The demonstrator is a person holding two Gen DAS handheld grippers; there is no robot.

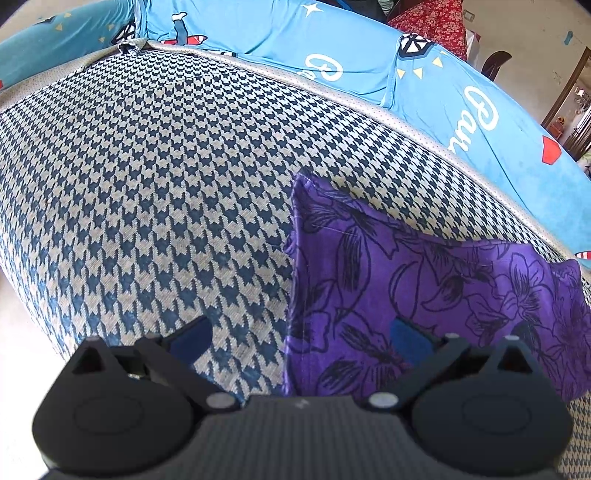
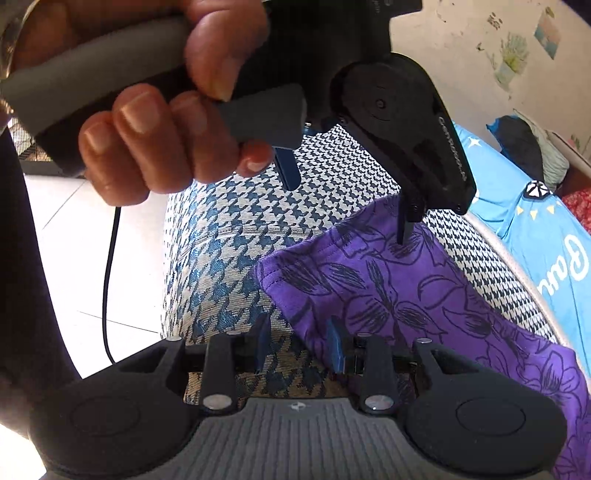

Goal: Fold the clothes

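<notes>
A folded purple cloth [image 1: 424, 280] with black flower outlines lies on a blue-and-white houndstooth cushion [image 1: 155, 177]. My left gripper [image 1: 301, 343] is open wide and straddles the cloth's left edge, with one blue pad over the cushion and the other over the purple fabric. The right wrist view shows this left gripper [image 2: 347, 199] held in a hand [image 2: 155, 140], one fingertip down on the purple cloth [image 2: 388, 295]. My right gripper [image 2: 299, 347] hovers at the cloth's near corner. Its jaws are narrowly apart, with bare cushion [image 2: 229, 236] showing between them.
A light blue printed sheet [image 1: 461, 99] runs behind the cushion and continues as the blue sheet [image 2: 546, 240] on the right. White floor tiles [image 2: 74, 258] and a black cable [image 2: 107, 280] lie to the left. Red floral fabric [image 1: 432, 22] is at the back.
</notes>
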